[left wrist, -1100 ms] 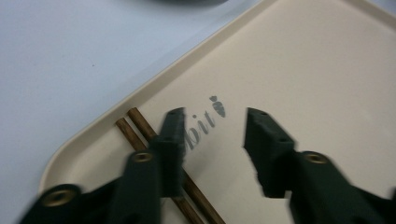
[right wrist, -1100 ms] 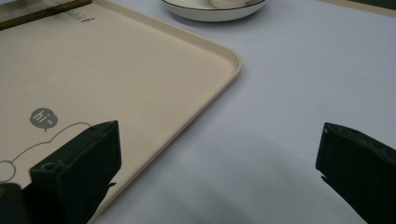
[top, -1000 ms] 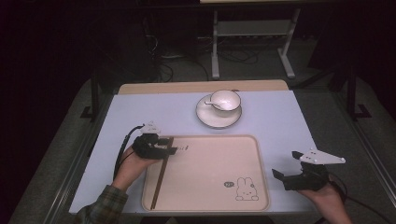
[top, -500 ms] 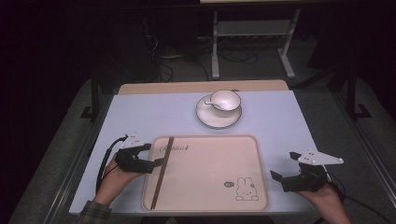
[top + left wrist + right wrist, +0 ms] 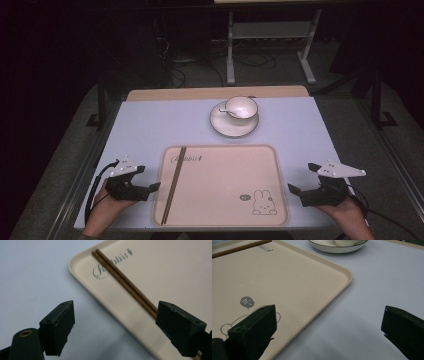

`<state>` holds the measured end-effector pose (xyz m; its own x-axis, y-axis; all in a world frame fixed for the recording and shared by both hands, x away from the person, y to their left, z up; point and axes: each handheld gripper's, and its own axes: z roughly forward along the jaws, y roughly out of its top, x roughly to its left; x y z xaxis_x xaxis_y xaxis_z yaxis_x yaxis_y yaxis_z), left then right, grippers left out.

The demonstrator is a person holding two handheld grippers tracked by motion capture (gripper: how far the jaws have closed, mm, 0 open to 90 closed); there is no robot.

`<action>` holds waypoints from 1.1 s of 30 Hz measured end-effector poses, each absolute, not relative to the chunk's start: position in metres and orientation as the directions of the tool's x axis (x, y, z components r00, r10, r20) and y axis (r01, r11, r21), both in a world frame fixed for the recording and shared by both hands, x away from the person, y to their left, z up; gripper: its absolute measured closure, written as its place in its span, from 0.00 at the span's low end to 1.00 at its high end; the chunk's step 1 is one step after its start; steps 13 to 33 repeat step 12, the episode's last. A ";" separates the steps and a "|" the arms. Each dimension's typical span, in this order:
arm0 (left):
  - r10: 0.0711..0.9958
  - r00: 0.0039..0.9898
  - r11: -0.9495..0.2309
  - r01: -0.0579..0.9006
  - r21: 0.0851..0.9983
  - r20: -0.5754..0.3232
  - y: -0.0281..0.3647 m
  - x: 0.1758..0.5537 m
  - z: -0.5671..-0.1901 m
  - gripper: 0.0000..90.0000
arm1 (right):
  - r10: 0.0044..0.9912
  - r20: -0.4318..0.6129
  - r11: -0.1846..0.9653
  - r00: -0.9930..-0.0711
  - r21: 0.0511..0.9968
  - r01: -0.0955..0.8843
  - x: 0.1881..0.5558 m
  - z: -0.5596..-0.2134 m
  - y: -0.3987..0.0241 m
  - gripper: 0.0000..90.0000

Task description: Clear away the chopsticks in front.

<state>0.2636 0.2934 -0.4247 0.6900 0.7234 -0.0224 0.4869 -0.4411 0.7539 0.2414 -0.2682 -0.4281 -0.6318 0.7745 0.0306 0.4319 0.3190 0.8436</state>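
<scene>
Pair of thin brown wooden chopsticks (image 5: 175, 182) lying along left side of beige plastic tray (image 5: 225, 220), untouched. Left gripper (image 5: 154, 188) just beside tray's left edge, jaws wide, just been opening, nothing between them. Right gripper (image 5: 296, 192) at tray's right edge, jaws wide, empty. White cup on saucer (image 5: 234, 117) beyond tray.

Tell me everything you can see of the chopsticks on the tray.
The chopsticks are a pair of thin, dark brown sticks, wood by the look, lying flat and side by side along the left edge of the beige tray, crossing its printed script. They rest on the tray floor only. The left gripper stands open beside the tray, not touching them.
</scene>
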 end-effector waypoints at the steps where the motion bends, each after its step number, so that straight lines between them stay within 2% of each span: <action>1: 0.724 0.689 -0.438 0.486 0.756 -0.023 0.294 0.264 -0.425 0.17 | 0.774 0.031 0.319 -0.632 0.844 0.432 0.241 -0.428 -0.268 0.00; 33: 0.718 0.696 -0.439 0.476 0.762 -0.021 0.292 0.265 -0.425 0.17 | 0.771 0.034 0.317 -0.636 0.845 0.430 0.241 -0.428 -0.269 0.00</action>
